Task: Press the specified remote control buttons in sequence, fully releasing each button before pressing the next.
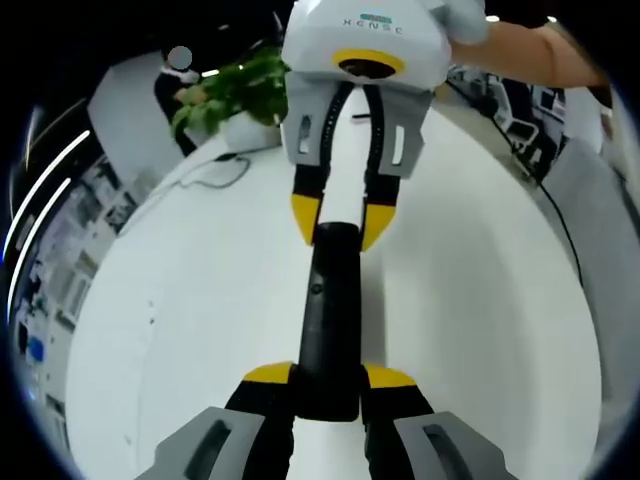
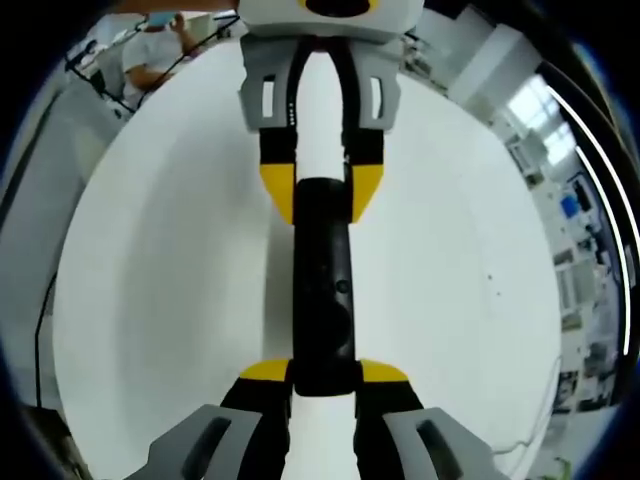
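A slim black remote control (image 1: 335, 300) is held lengthwise between the two grippers, above the white table (image 1: 480, 300). My left gripper (image 1: 330, 377) is shut on its near end, with a yellow-tipped jaw on each side. The right gripper (image 1: 340, 217) comes in from the top of the left gripper view and clamps the far end. In the right gripper view the remote (image 2: 322, 280) runs up from my right gripper (image 2: 325, 372) to the left gripper (image 2: 322, 190). A small round button (image 2: 342, 287) shows on the remote's side.
A potted green plant (image 1: 235, 95) and a looped cable (image 1: 215, 170) sit at the table's far edge. A person's arm (image 1: 530, 45) reaches in behind the right gripper. Another person (image 2: 150, 45) stands beyond the table. Office shelving lines the room's sides.
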{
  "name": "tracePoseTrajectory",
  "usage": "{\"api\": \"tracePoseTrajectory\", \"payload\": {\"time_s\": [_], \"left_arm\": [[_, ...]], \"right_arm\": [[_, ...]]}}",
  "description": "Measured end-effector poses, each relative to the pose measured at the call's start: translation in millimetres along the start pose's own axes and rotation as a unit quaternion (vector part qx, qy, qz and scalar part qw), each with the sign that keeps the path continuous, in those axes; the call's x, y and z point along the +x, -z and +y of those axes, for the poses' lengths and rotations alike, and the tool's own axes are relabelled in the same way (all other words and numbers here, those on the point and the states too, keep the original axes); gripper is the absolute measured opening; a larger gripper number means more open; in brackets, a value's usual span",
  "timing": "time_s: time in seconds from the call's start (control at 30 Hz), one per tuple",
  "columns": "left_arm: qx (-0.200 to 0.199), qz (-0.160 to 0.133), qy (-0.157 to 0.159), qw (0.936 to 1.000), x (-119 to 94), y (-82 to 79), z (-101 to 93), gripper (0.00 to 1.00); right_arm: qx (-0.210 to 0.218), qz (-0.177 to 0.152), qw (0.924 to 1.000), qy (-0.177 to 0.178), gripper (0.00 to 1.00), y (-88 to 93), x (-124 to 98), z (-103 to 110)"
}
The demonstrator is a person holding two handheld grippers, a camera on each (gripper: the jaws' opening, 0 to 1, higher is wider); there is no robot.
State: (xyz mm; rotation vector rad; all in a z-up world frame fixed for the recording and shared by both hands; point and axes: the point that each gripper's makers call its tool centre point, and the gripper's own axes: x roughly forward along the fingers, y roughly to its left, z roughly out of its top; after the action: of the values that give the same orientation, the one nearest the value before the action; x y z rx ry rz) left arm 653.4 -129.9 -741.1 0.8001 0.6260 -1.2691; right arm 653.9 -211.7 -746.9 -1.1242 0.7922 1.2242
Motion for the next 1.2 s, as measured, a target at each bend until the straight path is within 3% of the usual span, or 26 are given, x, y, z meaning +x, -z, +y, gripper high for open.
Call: {"api": "tracePoseTrajectory", "payload": {"time_s": [0.4, 1.2], "left_arm": [[0.001, 0.015, -0.002, 0.9999, 14, 7.4, 20.9, 0.24], [-0.005, 0.043, 0.003, 0.9991, 31, 17.3, 37.5, 0.24]], "right_arm": [[-0.002, 0.004, 1.0000, 0.005, 0.20, 5.5, 16, -25], [-0.002, 0.016, 0.9999, 0.001, 0.20, 10.5, 34, -34]]}}
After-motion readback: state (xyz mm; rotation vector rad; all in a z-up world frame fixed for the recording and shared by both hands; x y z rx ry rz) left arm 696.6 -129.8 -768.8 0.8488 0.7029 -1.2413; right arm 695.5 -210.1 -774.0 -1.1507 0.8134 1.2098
